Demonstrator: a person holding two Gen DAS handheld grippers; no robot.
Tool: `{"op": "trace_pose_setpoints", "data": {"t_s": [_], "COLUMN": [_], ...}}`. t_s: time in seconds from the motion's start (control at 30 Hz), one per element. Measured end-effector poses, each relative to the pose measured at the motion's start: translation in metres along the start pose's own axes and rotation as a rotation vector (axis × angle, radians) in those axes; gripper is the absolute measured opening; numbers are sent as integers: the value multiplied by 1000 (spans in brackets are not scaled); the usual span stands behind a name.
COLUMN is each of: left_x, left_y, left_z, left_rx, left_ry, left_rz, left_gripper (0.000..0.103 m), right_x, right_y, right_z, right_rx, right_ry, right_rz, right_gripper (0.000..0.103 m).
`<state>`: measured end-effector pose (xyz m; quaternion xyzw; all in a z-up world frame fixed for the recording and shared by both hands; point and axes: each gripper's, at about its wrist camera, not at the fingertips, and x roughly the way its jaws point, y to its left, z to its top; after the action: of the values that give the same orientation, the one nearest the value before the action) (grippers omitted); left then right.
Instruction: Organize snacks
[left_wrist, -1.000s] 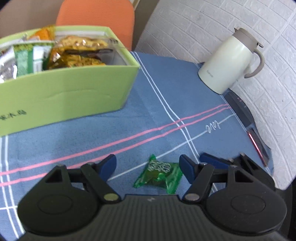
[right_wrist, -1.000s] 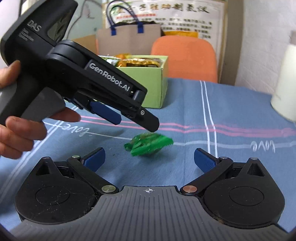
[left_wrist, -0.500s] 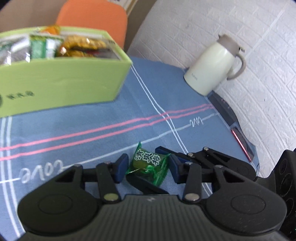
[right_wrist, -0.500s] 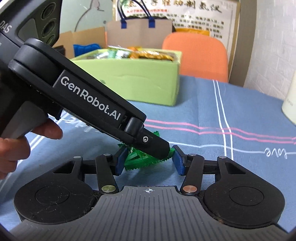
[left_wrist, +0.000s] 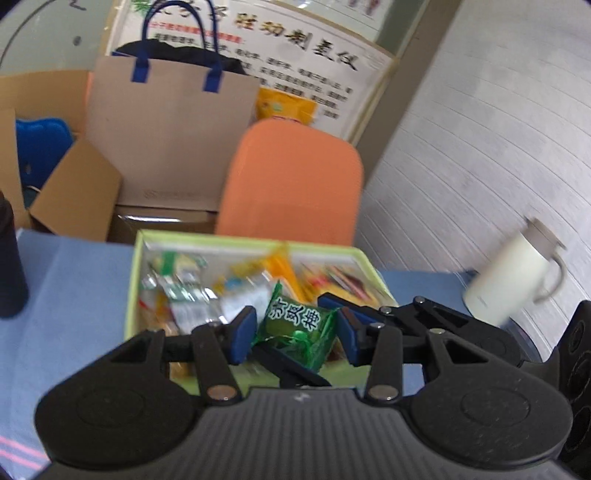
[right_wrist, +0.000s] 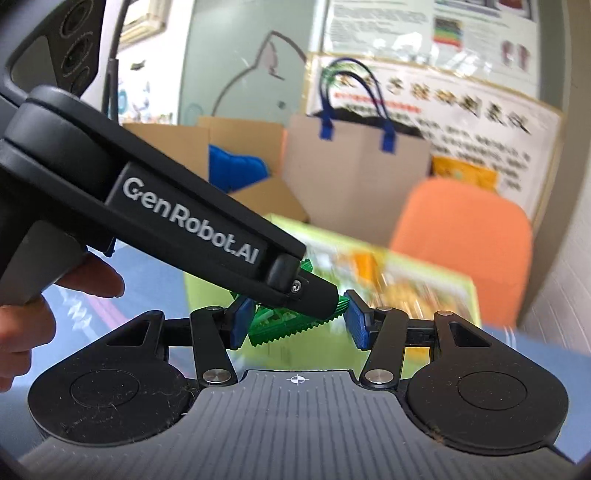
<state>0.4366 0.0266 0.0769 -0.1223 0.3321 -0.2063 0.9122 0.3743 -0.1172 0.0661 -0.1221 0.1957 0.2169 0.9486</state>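
Observation:
A green candy packet (left_wrist: 295, 328) hangs in the air in front of the open lime-green snack box (left_wrist: 135, 280), which holds several wrapped snacks. My left gripper (left_wrist: 295, 334) is shut on the packet, a blue pad on each side. The right gripper's fingers (left_wrist: 402, 317) reach in from the right and pinch the same packet. In the right wrist view my right gripper (right_wrist: 295, 321) is shut on the packet (right_wrist: 288, 330), with the left gripper's finger (right_wrist: 317, 293) crossing over it. The blurred box (right_wrist: 465, 291) lies just behind.
A white jug (left_wrist: 513, 280) stands at the table's right by the brick wall. A dark bottle (left_wrist: 9, 266) is at the left edge. Behind the table are an orange chair (left_wrist: 295, 177), a paper bag (left_wrist: 173, 129) and cardboard boxes. A hand (right_wrist: 22, 325) grips the left tool.
Both grippers closed on the green packet where it lay on the blue cloth, then lifted it together up and toward the green box. The view now tilts higher.

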Motion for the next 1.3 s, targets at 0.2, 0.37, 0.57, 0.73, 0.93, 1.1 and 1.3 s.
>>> {"op": "trace_pose_setpoints", "data": {"t_s": [0.2, 0.37, 0.57, 0.73, 0.93, 1.1, 1.3], "left_x": [59, 84, 58, -2, -65, -90, -106], "left_y": [35, 49, 51, 28, -9, -36, -59], "left_z": [32, 20, 23, 13, -55, -141, -208], "left_rx": [8, 31, -8, 1, 14, 3, 33], "left_ry": [42, 26, -44, -159, -223, -150, -94], "left_rz": [67, 82, 30, 39, 185, 340, 413], "left_gripper": [44, 55, 74, 80, 97, 97, 97], "right_x": [84, 133, 127, 68, -34, -103, -162], "right_y": [-13, -27, -26, -23, -18, -11, 1], "right_z": [35, 26, 25, 18, -33, -106, -167], "right_rx": [-22, 17, 56, 88, 193, 417, 657], "right_ry": [52, 138, 111, 8, -47, 13, 50], "right_rz": [2, 49, 76, 14, -97, -235, -326], "right_gripper": [35, 39, 81, 91, 93, 93, 93]}}
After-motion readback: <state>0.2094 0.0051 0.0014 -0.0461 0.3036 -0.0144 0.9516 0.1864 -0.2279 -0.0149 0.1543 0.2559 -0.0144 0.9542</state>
